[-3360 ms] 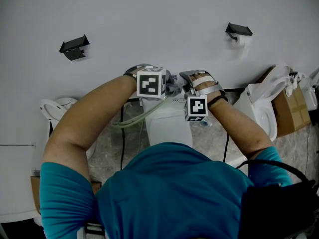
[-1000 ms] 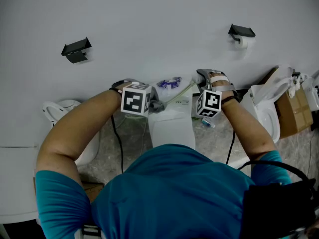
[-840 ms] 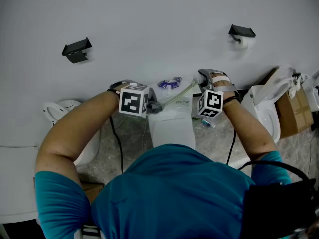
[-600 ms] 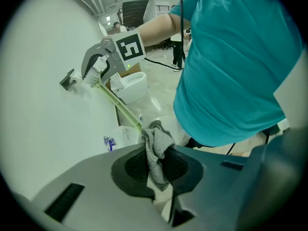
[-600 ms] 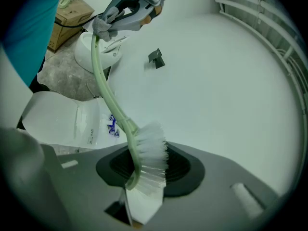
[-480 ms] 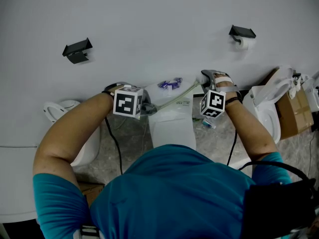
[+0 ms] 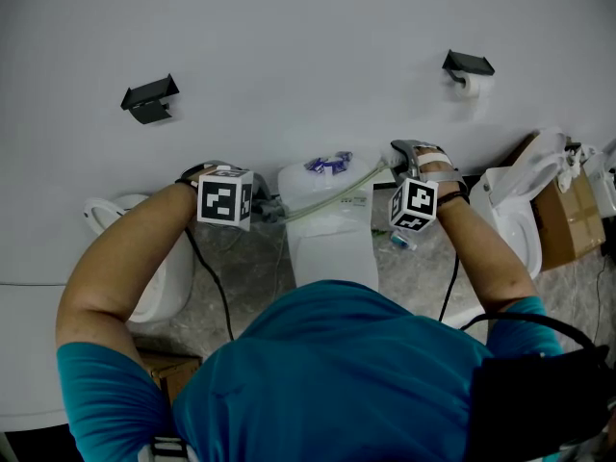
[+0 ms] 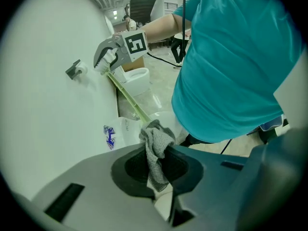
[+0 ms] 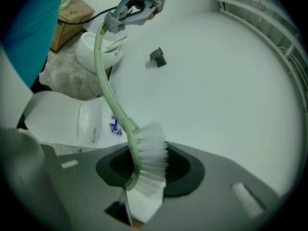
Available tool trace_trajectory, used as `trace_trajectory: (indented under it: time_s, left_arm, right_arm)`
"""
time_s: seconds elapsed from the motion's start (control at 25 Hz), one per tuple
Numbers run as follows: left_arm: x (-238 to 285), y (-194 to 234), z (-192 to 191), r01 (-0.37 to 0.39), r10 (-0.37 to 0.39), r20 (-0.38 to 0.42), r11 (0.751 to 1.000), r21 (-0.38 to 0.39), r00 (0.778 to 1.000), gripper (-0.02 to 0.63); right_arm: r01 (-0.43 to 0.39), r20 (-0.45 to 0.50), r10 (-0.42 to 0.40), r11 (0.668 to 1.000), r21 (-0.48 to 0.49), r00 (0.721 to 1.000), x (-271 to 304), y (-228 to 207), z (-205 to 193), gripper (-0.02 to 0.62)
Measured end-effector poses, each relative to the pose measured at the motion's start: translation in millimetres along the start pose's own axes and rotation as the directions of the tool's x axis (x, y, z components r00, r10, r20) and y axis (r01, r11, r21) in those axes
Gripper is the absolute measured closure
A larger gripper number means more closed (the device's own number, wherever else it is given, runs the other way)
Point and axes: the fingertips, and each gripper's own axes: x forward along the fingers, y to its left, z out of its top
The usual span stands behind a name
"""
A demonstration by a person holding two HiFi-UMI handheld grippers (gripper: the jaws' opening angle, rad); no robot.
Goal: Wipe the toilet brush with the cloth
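Observation:
The toilet brush has a pale green curved handle [image 7: 327, 195] and white bristles [image 9: 151, 160]. My right gripper [image 9: 144, 186] is shut on the bristle end; in the head view it [image 7: 397, 157] sits right of the cistern. My left gripper [image 8: 159, 177] is shut on a grey cloth [image 8: 156, 146] that is bunched around the handle [image 8: 126, 96]. In the head view the left gripper [image 7: 268, 210] is at the handle's far left end, well apart from the right one. From the right gripper view the handle [image 9: 107, 88] arcs up to the left gripper [image 9: 131, 8].
A white toilet with its cistern [image 7: 327, 195] stands under the brush, a blue-printed packet [image 7: 329, 164] on top. More toilets stand at left [image 7: 144, 258] and right [image 7: 510, 210]. A paper-roll holder [image 7: 465, 68] and a black bracket [image 7: 146, 94] hang on the wall. A cardboard box [image 7: 568, 210] is far right.
My left gripper has slid left along the handle with the cloth, away from the right gripper. The right gripper has barely moved and keeps the bristle end.

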Motion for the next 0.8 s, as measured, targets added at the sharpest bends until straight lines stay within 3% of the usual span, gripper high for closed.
trace_trajectory:
  time_s: [0.16, 0.28, 0.36, 0.4, 0.48, 0.52, 0.6, 0.72, 0.8]
  left_arm:
    - [-11, 5, -9, -0.033, 0.035, 0.038, 0.998, -0.058, 0.999, 0.568]
    - [-27, 15, -13, -0.068, 0.093, 0.134, 0.982, -0.179, 0.987, 0.568]
    - [-44, 27, -16, -0.103, 0.175, 0.237, 0.952, -0.289, 0.955, 0.568]
    - [-54, 34, -19, -0.121, 0.231, 0.292, 0.929, -0.35, 0.928, 0.568]
    - [-81, 50, -27, -0.156, 0.368, 0.388, 0.864, -0.48, 0.845, 0.568]
    - [-97, 58, -33, -0.171, 0.447, 0.424, 0.819, -0.548, 0.788, 0.568]
    - [-131, 69, -53, -0.187, 0.608, 0.456, 0.709, -0.68, 0.65, 0.568]
    - [-169, 68, -87, -0.181, 0.784, 0.423, 0.546, -0.818, 0.454, 0.568]
    - [-173, 55, -98, -0.142, 0.838, 0.405, 0.48, -0.865, 0.364, 0.568]
  right_arm:
    - [-0.023, 0.001, 0.023, 1.0, 0.015, 1.0, 0, 5, -1, 0.448]
    - [-0.066, 0.001, 0.066, 0.996, 0.054, 0.998, -1, 16, -5, 0.448]
    - [-0.123, 0.007, 0.123, 0.987, 0.104, 0.992, -2, 30, -8, 0.448]
    - [-0.16, 0.014, 0.159, 0.977, 0.14, 0.987, -2, 39, -10, 0.447]
    - [-0.242, 0.037, 0.241, 0.943, 0.228, 0.97, -5, 59, -12, 0.446]
    - [-0.286, 0.055, 0.283, 0.916, 0.279, 0.958, -7, 69, -13, 0.446]
    - [-0.372, 0.11, 0.358, 0.842, 0.391, 0.927, -12, 90, -11, 0.446]
    - [-0.477, 0.243, 0.416, 0.676, 0.562, 0.876, -23, 109, 1, 0.446]
    - [-0.531, 0.353, 0.405, 0.534, 0.657, 0.844, -31, 111, 13, 0.445]
